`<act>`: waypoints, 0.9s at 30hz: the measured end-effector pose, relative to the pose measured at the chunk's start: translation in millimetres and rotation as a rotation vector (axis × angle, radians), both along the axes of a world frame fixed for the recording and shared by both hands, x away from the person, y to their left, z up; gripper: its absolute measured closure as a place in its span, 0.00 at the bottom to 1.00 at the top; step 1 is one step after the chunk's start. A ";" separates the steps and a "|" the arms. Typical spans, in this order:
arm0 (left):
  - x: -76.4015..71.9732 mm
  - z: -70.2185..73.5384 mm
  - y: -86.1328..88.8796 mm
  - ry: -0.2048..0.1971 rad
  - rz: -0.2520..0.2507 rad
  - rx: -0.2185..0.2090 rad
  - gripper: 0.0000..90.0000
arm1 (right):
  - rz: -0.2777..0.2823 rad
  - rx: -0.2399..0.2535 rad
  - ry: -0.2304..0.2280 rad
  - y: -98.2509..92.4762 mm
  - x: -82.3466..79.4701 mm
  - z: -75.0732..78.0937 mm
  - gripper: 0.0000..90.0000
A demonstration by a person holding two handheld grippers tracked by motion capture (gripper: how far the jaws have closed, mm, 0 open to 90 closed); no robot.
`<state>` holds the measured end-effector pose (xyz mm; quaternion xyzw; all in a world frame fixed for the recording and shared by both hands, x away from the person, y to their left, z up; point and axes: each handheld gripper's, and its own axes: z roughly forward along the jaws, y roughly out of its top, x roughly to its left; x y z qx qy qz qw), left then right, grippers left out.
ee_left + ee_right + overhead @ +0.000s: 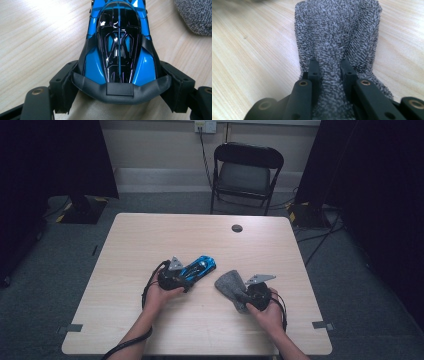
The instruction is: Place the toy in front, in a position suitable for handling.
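A glossy blue and black toy car (199,267) lies slantwise on the wooden table (150,235), left of centre. My left gripper (186,279) grips its near end. In the left gripper view the two jaws press on both flanks of the car (117,50), so my left gripper (120,73) is shut on it. To the right, a crumpled grey cloth (229,284) rests on the table. My right gripper (245,294) pinches its near edge. In the right gripper view a fold of the cloth (337,30) is squeezed between the pads of my right gripper (329,67).
A black folding chair (245,170) stands behind the table's far edge. A dark round cable hole (237,228) sits in the tabletop near that edge. Part of the grey cloth (197,15) appears at the top right of the left gripper view.
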<state>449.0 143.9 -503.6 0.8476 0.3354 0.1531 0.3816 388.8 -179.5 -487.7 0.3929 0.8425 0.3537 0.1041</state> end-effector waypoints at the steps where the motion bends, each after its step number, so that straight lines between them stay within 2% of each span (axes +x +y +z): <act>1: 0.0 0.0 0.2 0.001 0.000 0.000 0.27 | -0.001 0.009 0.010 -0.8 1.2 0.3 0.84; 7: -0.2 0.1 0.4 0.003 0.000 0.000 0.27 | 0.015 0.004 0.019 4.6 5.4 8.0 0.85; 13: -0.4 0.0 0.4 0.001 0.000 0.000 0.27 | 0.033 0.013 0.001 9.8 11.9 22.6 0.86; 20: -0.2 -0.3 0.6 0.002 0.000 -0.004 0.27 | 0.038 0.030 -0.007 10.7 17.8 31.6 0.85; 27: -0.5 0.0 0.6 0.003 0.000 -0.001 0.27 | 0.080 0.024 -0.013 27.7 24.2 38.5 0.85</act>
